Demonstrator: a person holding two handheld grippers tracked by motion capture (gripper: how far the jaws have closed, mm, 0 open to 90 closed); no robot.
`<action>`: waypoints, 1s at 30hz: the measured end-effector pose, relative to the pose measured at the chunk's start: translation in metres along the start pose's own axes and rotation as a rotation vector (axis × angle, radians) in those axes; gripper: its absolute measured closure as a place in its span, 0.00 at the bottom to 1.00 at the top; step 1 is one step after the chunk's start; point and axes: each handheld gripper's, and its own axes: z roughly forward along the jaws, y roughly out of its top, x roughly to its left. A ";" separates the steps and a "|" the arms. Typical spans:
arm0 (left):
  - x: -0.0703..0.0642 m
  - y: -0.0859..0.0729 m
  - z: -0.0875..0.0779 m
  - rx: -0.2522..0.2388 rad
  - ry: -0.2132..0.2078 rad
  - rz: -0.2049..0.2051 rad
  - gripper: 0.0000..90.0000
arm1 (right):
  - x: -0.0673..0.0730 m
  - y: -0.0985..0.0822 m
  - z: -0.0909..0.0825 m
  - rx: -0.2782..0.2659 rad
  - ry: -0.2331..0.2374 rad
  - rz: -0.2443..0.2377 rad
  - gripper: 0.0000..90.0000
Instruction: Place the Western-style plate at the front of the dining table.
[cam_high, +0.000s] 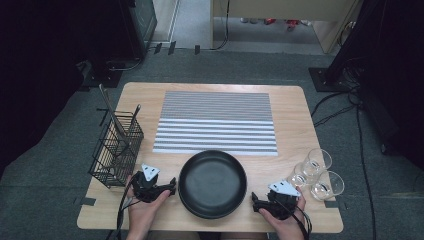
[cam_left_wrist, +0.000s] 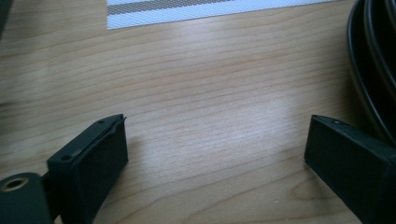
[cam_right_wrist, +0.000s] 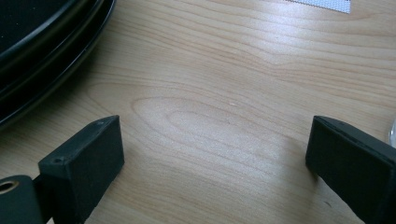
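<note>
The black plates (cam_high: 212, 183), which look like a stack of two, sit at the near middle of the desk (cam_high: 295, 107), just below the striped mat (cam_high: 216, 122), with the left tongs (cam_high: 172, 186) and right tongs (cam_high: 254, 201) flanking them, both spread wide and holding nothing. A low, shallow pinch on the rim could slip, or catch both plates; the three glasses (cam_high: 316, 174) stand near the right hand (cam_high: 282, 220). Both hands rest low at the desk's near edge, tongs pointing inward toward the plates
</note>
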 end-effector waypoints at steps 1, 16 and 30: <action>-0.001 0.000 -0.001 -0.003 0.005 0.007 0.07 | 0.000 0.000 0.000 0.000 -0.001 0.001 0.04; -0.012 0.008 -0.025 -0.066 -0.071 -0.007 0.08 | 0.003 -0.001 -0.002 -0.016 -0.001 0.004 0.14; -0.022 0.018 -0.043 -0.111 -0.120 0.017 0.08 | 0.012 0.007 -0.016 -0.070 0.018 0.011 0.18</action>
